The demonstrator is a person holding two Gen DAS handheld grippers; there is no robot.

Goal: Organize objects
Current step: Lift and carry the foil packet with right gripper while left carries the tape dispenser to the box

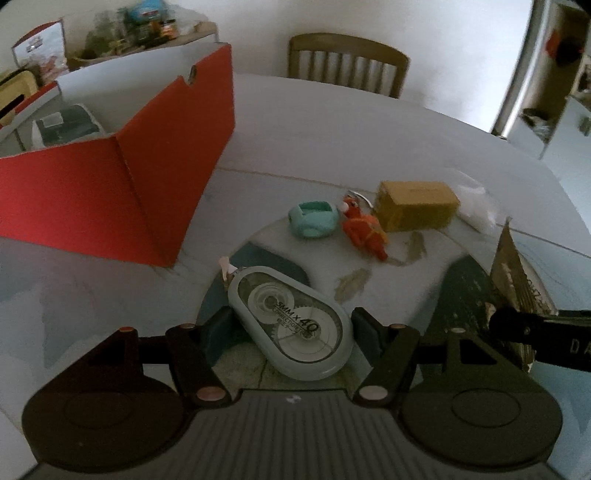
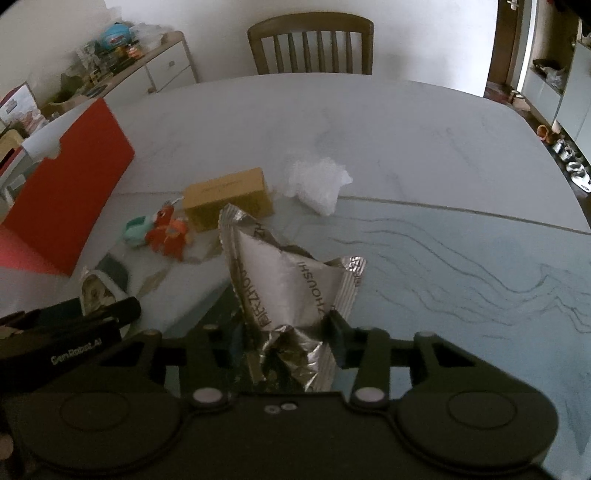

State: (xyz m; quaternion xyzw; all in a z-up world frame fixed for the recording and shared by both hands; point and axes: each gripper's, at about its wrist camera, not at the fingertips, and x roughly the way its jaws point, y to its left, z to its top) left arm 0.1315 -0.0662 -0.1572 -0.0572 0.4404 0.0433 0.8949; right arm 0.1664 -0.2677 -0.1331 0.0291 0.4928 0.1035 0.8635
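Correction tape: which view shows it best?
The left wrist view: the correction tape lies between the left gripper fingers, its printed label readable. The right wrist view shows only a blurred sliver at the left edge, partly behind that gripper.

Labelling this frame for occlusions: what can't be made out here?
- Red box contents: left wrist view, front wall hides most of the inside.
- Foil packet lower end: right wrist view, crumpled behind the right gripper.
- Teal toy: right wrist view, partly behind the orange toy.
- Sideboard clutter: both views, blurred and small.
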